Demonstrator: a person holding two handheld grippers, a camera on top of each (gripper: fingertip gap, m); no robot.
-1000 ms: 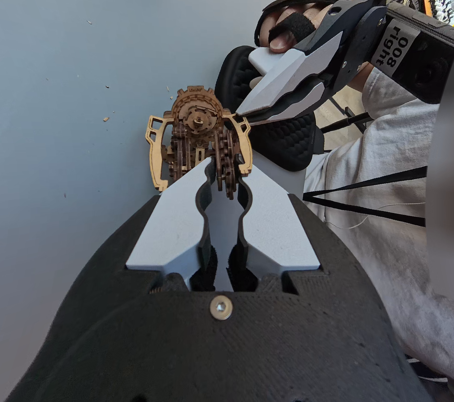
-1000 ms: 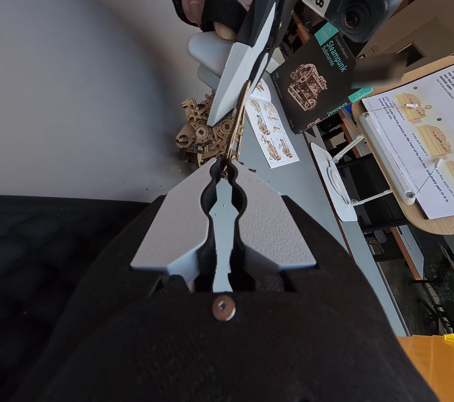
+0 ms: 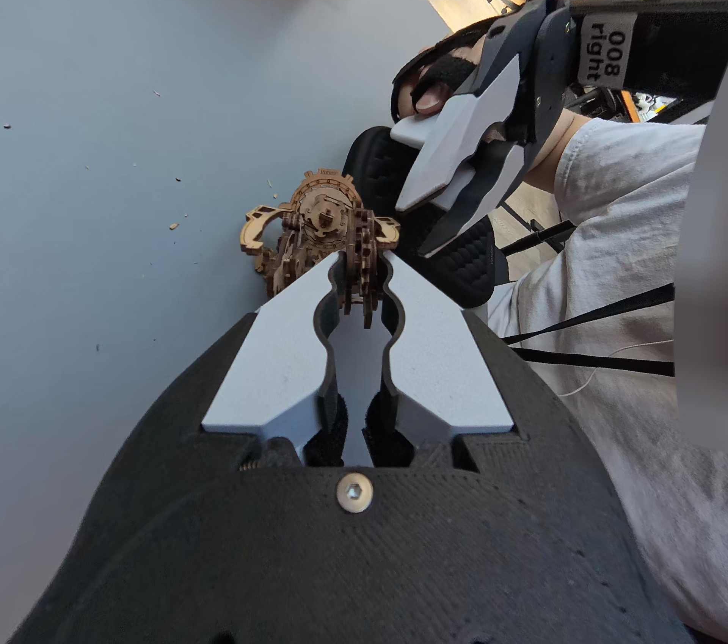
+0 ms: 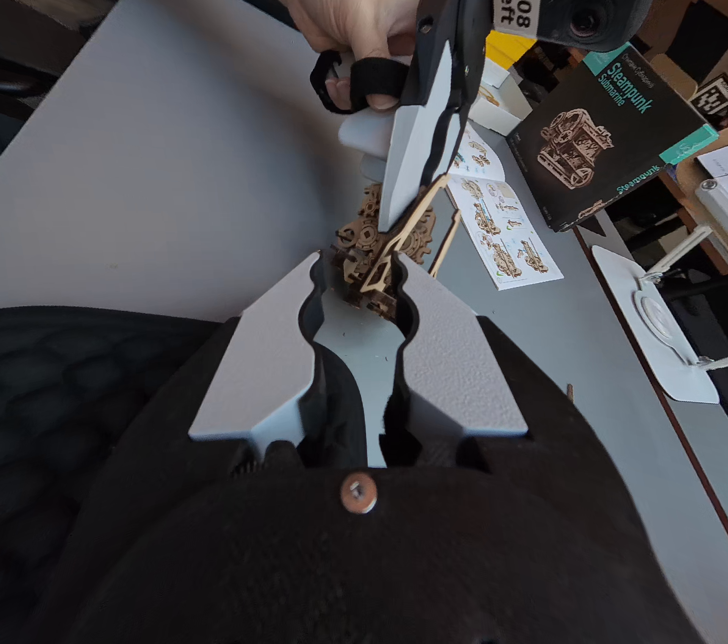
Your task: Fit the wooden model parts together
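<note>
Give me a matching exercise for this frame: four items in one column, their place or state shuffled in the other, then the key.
Items
1. brown wooden gear model
2. white illustrated instruction booklet
3. black cardboard box
4. right claw

Place or state
A. open, holding nothing
B. lying open on the grey table
C. gripped in the left claw
D. beside the booklet, with a model picture on its face

Pairs: 1-C, 2-B, 3-D, 4-A

- My left wrist view is sharp; daylight falls evenly on the desk [image 3: 118, 113].
- My right wrist view shows motion blur, wide-angle bending at edges.
</note>
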